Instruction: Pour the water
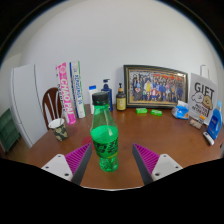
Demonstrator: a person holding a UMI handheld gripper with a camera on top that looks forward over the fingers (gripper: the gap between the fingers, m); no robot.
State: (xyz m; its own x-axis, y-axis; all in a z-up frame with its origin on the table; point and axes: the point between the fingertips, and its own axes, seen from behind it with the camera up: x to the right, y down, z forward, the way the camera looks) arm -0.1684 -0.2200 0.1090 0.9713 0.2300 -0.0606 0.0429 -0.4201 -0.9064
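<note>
A green plastic bottle (104, 138) with a green cap stands upright on the brown wooden table (150, 135). It stands between my gripper's (112, 158) two fingers, with a gap at either side. The gripper is open; the pink pads (78, 156) face the bottle but do not touch it. A small clear glass (58, 127) stands on the table to the left, beyond the left finger.
Along the far wall stand pink-and-white boxes (68, 92), a pump bottle (106, 92), a brown bottle (121, 97), a framed photo (155, 88) and a gift sign (203, 100). Small green items (142, 111) lie ahead. A chair (50, 103) is at the left.
</note>
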